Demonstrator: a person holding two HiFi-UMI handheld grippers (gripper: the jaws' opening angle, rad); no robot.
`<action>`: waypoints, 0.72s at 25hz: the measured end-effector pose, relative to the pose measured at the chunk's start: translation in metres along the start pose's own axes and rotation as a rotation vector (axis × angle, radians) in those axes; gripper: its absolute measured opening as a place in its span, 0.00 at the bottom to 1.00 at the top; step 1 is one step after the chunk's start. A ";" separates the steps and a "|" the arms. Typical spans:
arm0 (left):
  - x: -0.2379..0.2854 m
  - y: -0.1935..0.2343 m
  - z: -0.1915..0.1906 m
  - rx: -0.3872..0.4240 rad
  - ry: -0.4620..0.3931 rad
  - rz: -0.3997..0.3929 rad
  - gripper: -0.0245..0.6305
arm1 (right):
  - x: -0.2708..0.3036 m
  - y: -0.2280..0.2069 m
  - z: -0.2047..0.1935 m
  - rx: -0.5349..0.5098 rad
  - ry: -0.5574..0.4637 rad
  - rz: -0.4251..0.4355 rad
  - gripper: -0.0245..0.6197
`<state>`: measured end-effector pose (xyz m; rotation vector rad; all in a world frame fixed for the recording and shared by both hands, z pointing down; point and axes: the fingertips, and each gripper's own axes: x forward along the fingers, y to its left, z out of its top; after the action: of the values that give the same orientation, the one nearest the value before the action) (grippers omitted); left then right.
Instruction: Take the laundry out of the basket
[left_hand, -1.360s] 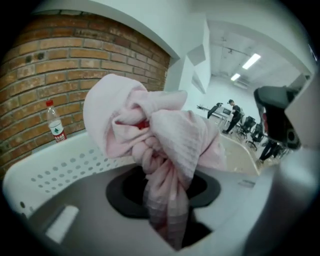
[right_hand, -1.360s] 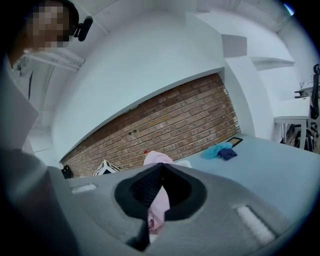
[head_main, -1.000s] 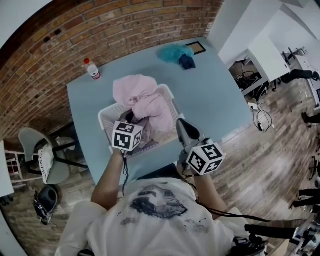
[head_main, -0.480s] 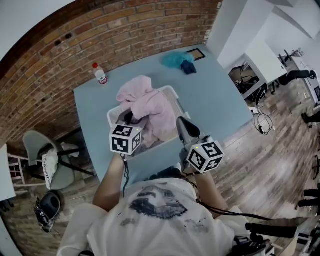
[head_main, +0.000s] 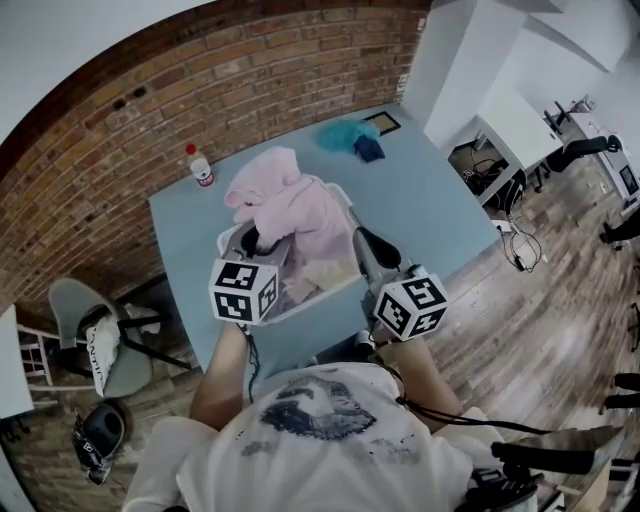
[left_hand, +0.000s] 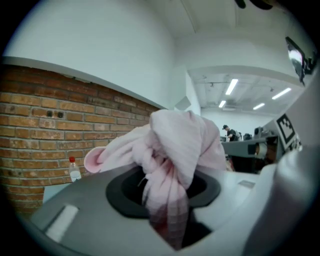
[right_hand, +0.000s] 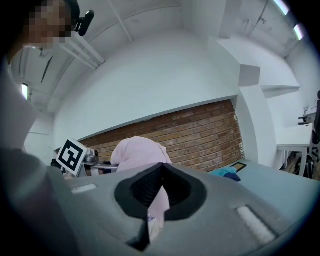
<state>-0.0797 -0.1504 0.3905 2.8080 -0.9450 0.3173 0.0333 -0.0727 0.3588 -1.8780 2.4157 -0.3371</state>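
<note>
A white laundry basket (head_main: 325, 290) stands on the blue table (head_main: 430, 210) in front of me. A pink garment (head_main: 290, 205) hangs bunched above it. My left gripper (head_main: 262, 240) is shut on a thick fold of that pink garment (left_hand: 175, 150), which spills over the jaws. My right gripper (head_main: 360, 240) is at the garment's right edge, pointing level. Its jaws are closed, and a thin pink strip (right_hand: 159, 200) hangs from between the pads. The garment's bulk (right_hand: 137, 152) shows to the upper left there. Cream and patterned laundry (head_main: 310, 275) lies in the basket.
A plastic bottle with a red cap (head_main: 202, 167) stands at the table's far left by the brick wall. Teal and dark blue cloths (head_main: 352, 137) and a small frame (head_main: 381, 122) lie at the far right corner. A grey chair (head_main: 90, 320) is left of the table.
Both grippers have risen and the pink garment has come up higher out of the basket with them. More of the cream laundry underneath now shows.
</note>
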 end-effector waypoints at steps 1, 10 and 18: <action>-0.001 -0.002 0.005 0.002 -0.009 0.000 0.29 | 0.000 -0.001 0.003 -0.004 -0.002 0.003 0.03; 0.019 -0.019 0.039 0.011 -0.069 0.034 0.29 | 0.004 -0.031 0.022 -0.016 -0.027 0.044 0.03; 0.069 -0.052 0.065 0.017 -0.092 0.099 0.29 | -0.001 -0.102 0.046 -0.016 -0.035 0.088 0.03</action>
<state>0.0158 -0.1636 0.3405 2.8177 -1.1091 0.2113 0.1385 -0.1017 0.3352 -1.7617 2.4757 -0.2776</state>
